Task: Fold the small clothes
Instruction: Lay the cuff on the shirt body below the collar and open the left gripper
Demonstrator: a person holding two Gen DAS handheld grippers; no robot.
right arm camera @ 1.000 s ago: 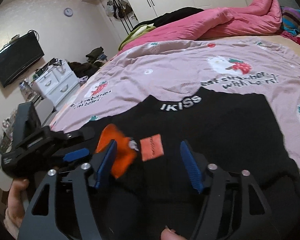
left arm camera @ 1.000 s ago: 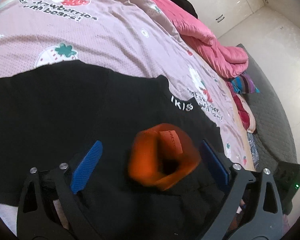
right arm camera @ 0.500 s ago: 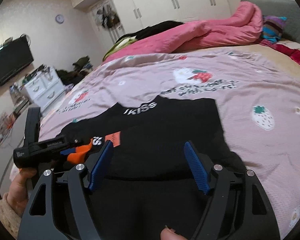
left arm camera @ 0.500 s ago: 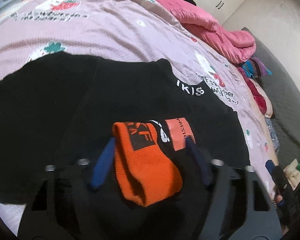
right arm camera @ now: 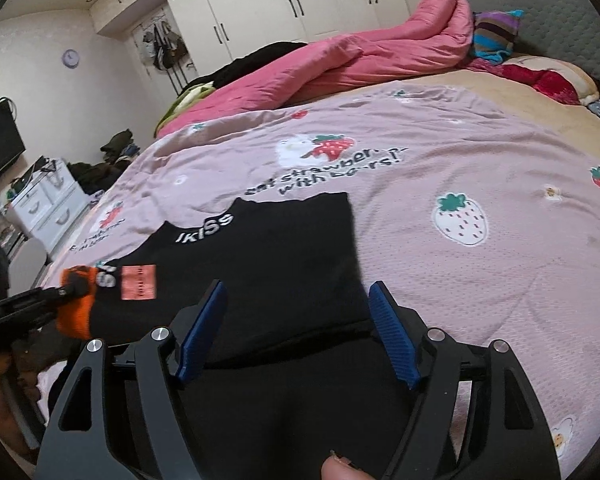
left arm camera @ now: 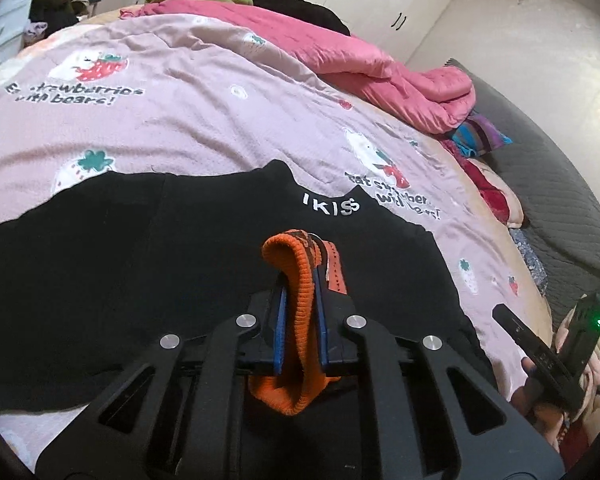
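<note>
Left gripper (left arm camera: pixel 300 312) clamped tight on the orange ribbed cuff (left arm camera: pixel 300 300) of a black garment (left arm camera: pixel 180 272); blue pads pinch the knit from both sides, a loop of cuff bulging above the jaws and another hanging below. Right gripper (right arm camera: pixel 296 332) stands wide apart over the garment's near right part, nothing between its pads, not touching cloth as far as can be told

Garment lies spread on the pink strawberry-print bedspread (left arm camera: pixel 180 112), near the bed's front edge. White lettering (left arm camera: pixel 332 206) at the far edge of the black cloth, an orange patch (right arm camera: pixel 139 282) just beside the held cuff. Pink duvet (right arm camera: pixel 360 52) bunched well apart at the far side

Handling, as a judgement: soft, light knit, no stiffness, will sag and drape wherever unsupported. The ribbed cuff is thicker and grippier than the body cloth, a good hold. Body fabric is thin and layered, so a pinch may take only the top layer. Best second hold looks like an edge or corner on the right side, not the flat middle

Orientation: lettered edge points away toward the duvet. The rest runs back under both tools, so the long axis seems near-to-far, though the near end is hidden. Held cuff sits at the garment's left side, lifted off the cloth
</note>
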